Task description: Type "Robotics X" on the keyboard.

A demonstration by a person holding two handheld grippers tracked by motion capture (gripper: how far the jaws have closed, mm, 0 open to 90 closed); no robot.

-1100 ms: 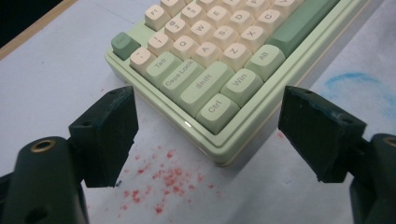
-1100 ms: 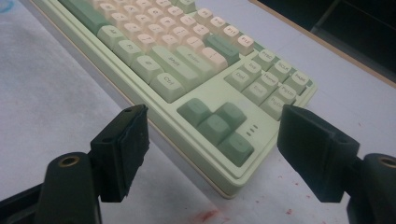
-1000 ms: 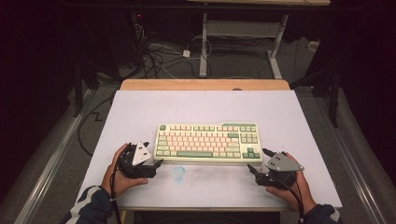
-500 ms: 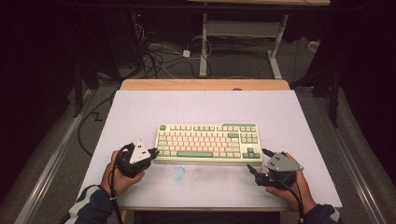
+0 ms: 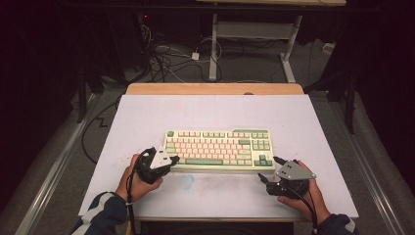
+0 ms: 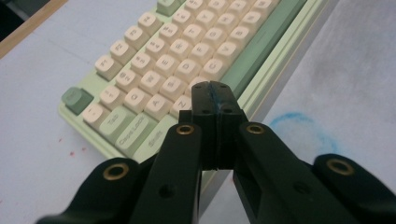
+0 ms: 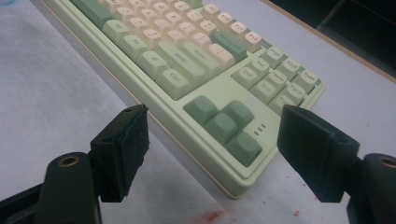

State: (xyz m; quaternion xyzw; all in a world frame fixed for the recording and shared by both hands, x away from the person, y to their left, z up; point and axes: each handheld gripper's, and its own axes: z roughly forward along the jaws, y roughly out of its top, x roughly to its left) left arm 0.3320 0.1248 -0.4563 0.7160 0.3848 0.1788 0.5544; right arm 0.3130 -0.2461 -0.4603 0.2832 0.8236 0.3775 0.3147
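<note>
1. Keyboard, pale green with cream and green keys, lies flat on the white table, between our two grippers in the high view.
2. We hold the left gripper with its jaws clenched together, pad against pad, nothing between them.
3. Seen along those jaws in the left gripper view, the tips sit over the keyboard's near left corner, just past the Shift key and beside the green space bar. We cannot tell whether the tips touch the keys.
4. A faint blue ring mark on the table lies just to the right of the left jaws.
5. We hold the right gripper with its jaws released and spread wide, grasping nothing.
6. In the right gripper view, the keyboard's near right corner lies between the two jaws, with the green arrow keys just ahead of the gap. The jaws stand beside the case, apart from it.
7. Small red specks mark the table below the right jaws.
</note>
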